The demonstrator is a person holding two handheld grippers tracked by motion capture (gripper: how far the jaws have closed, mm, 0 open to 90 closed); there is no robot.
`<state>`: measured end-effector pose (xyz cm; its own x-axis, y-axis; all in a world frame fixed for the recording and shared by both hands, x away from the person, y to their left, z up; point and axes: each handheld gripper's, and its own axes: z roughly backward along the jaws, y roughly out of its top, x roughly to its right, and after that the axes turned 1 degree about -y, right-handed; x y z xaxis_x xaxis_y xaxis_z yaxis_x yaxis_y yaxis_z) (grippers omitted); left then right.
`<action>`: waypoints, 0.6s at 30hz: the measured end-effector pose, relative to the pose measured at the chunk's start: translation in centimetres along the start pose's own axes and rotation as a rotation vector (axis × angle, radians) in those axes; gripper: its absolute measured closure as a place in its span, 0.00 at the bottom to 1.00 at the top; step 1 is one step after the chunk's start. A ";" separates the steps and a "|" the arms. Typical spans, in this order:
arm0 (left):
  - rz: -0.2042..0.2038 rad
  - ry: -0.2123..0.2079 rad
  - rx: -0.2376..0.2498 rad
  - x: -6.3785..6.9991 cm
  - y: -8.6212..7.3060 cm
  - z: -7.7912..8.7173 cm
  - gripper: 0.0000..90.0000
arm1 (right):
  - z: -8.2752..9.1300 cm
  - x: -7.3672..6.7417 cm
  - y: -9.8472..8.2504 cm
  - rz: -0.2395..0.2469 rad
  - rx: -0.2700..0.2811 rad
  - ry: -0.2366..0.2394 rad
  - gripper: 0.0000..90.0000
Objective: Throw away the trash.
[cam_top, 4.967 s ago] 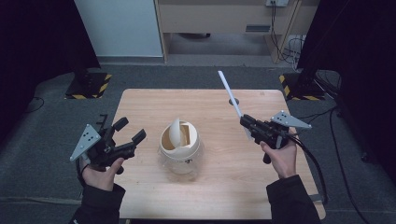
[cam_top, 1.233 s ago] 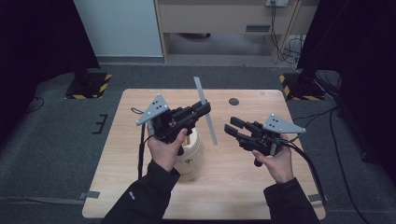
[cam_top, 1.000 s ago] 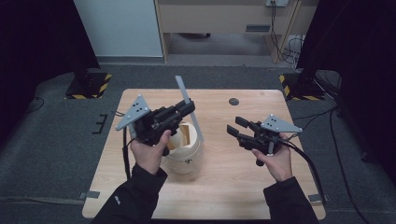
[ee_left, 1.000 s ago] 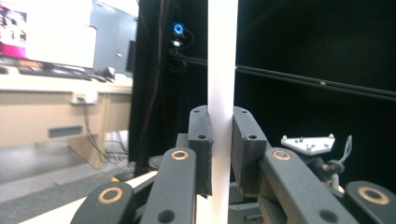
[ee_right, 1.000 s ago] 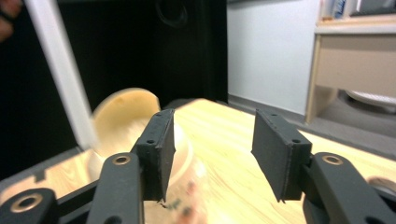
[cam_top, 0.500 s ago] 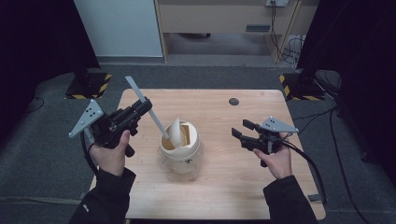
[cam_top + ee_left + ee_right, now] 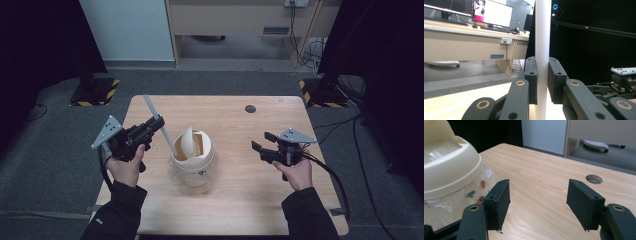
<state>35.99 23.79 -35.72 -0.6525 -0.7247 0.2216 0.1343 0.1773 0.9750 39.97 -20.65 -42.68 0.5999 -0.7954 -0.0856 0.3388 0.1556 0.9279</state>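
A small cream bin (image 7: 194,161) with a swing lid and a clear bag liner stands in the middle of the wooden table (image 7: 235,115). My left gripper (image 7: 158,123) is to its left, shut on a long white stick (image 7: 159,124) that slants down toward the bin's opening. In the left gripper view the white stick (image 7: 542,50) runs upright between the two black pads (image 7: 532,82). My right gripper (image 7: 259,141) hovers right of the bin, open and holding nothing. In the right gripper view the bin (image 7: 451,172) is at the left, beyond the right gripper (image 7: 541,205).
A round cable hole (image 7: 250,108) sits near the table's far edge, also seen as a hole (image 7: 594,179) in the right gripper view. Desks and dark stands with striped bases (image 7: 95,92) surround the table. Bare wood lies between bin and right gripper.
The stick passed from my right gripper to my left, which carried it over the bin to the left side and lowered its end toward the opening. My right gripper opened and drew back.
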 end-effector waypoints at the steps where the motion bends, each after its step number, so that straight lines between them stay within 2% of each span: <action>1: 0.000 0.000 0.000 0.0 0.0 0.0 0.88 | 0.0 0.1 -0.1 0.001 -0.003 -0.002 0.39; 5: 0.001 0.000 -0.021 -0.1 -1.3 -0.6 0.88 | -0.2 0.2 -0.4 0.004 -0.016 -0.006 0.39; 18: 0.027 0.007 -0.095 -0.6 -4.0 -1.4 0.88 | -0.8 0.8 -1.6 0.000 -0.067 -0.027 0.37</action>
<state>36.88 22.56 -39.69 -0.6426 -0.7249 0.2481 0.2225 0.1333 0.9658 40.47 -21.06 -44.49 0.5801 -0.8110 -0.0752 0.3871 0.1933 0.9015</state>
